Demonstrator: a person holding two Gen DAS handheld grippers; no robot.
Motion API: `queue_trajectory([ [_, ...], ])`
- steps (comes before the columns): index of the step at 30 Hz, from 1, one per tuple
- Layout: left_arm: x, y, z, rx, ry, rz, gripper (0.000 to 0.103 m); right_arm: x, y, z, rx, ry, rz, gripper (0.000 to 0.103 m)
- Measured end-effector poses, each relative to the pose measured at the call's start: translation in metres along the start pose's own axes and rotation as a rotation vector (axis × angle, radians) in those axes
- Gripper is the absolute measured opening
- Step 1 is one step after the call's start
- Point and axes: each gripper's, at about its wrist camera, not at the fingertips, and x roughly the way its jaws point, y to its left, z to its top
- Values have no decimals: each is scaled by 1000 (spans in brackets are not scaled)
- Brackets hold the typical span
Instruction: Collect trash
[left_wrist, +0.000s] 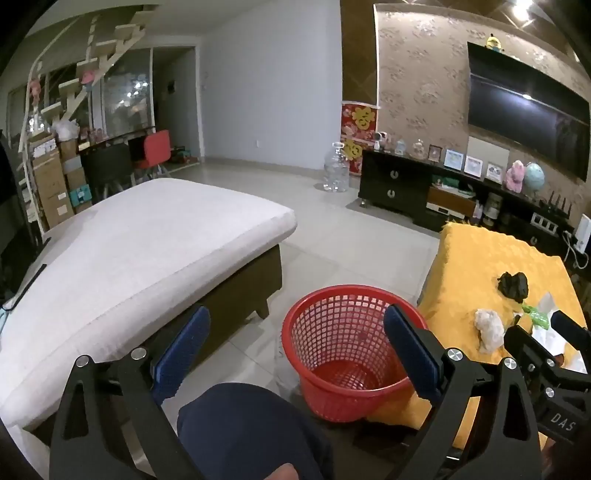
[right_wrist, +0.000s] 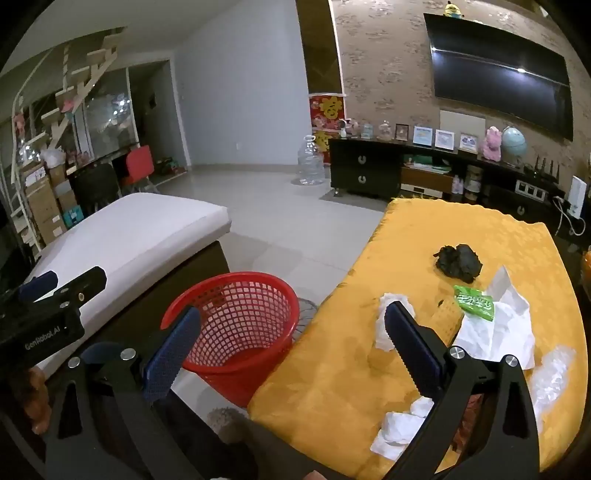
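Note:
A red mesh basket (left_wrist: 332, 295) (right_wrist: 258, 280) stands on the floor beside a table under a yellow cloth (left_wrist: 476, 266) (right_wrist: 424, 240); I see nothing inside it. On the cloth lie a black crumpled wad (left_wrist: 513, 284) (right_wrist: 460, 262), a green packet (right_wrist: 474, 301), white paper (right_wrist: 495, 328), crumpled tissues (left_wrist: 489, 328) (right_wrist: 400, 424) and clear plastic wrap (right_wrist: 554, 373). My left gripper (left_wrist: 297, 314) hangs open over the basket's near side, nothing between its fingers. My right gripper (right_wrist: 291, 312) is open above the table's left edge, its right finger in front of a tissue.
A white-cushioned ottoman (left_wrist: 129, 258) (right_wrist: 129, 236) sits left of the basket. A person's knee in dark blue (left_wrist: 240, 424) is below my left gripper. A black TV console (left_wrist: 399, 184) and a clear water jug (left_wrist: 336, 170) stand across the tiled floor.

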Motion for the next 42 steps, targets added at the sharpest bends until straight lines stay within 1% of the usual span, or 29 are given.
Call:
queue_trajectory([
  [8, -1, 1, 0, -2, -1, 4, 92, -2, 0, 0, -2, -3, 5, 96],
  [12, 0, 0, 0, 0, 4, 1, 92, -5, -7, -6, -7, 0, 6, 96],
  [13, 0, -1, -1, 0, 6, 1, 92, -3, -1, -4, -5, 3, 9, 96],
  [21, -4, -3, -1, 1, 6, -4, 92, -2, -1, -4, -8, 5, 7, 96],
  [23, -4, -7, -8, 4, 8, -3, 92, -2, -1, -4, -8, 5, 9, 96],
  [29, 0, -6, -8, 3, 12, -3, 92, 2, 1, -9, -8, 8, 13, 96],
  [42, 0, -4, -7, -2, 17, -6, 92, 1, 0, -8, -6, 10, 14, 96],
])
